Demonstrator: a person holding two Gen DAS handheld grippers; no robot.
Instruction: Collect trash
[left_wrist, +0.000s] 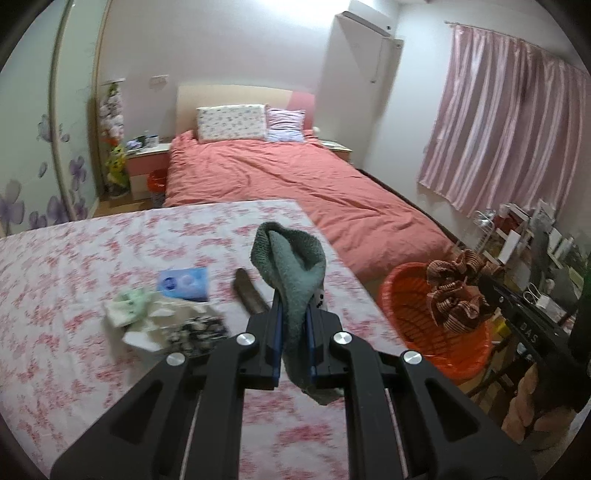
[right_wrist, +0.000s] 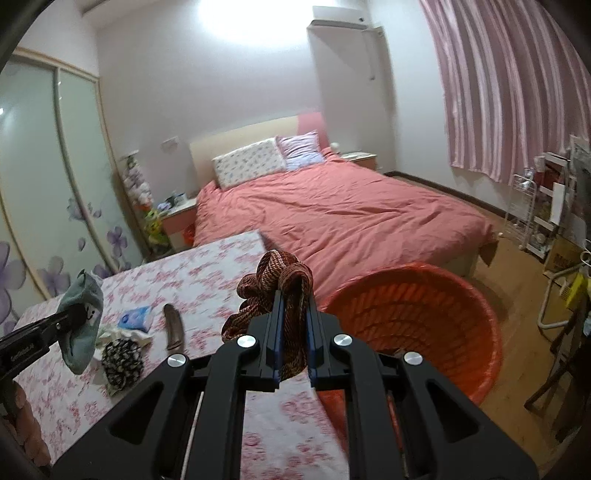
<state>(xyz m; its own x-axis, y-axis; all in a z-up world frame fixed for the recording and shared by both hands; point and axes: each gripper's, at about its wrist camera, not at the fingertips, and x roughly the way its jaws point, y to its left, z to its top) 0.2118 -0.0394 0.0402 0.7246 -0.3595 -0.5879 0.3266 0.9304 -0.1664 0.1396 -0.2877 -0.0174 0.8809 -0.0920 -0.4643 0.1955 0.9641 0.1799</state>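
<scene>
Grey-green fuzzy sock (left_wrist: 295, 273), brown striped cloth (right_wrist: 275, 291)

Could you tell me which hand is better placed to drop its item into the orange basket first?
Right. The right gripper, clamping the brown cloth, is beside the orange basket; the left gripper with its green sock is over the table.

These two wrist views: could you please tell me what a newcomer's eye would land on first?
Probably the orange basket on the floor between the floral-clothed table and the pink bed. Next, the cloths: the left hand-held gripper is shut on a grey-green sock above the table, and the right hand-held gripper is shut on a brown striped cloth beside the basket.
</scene>
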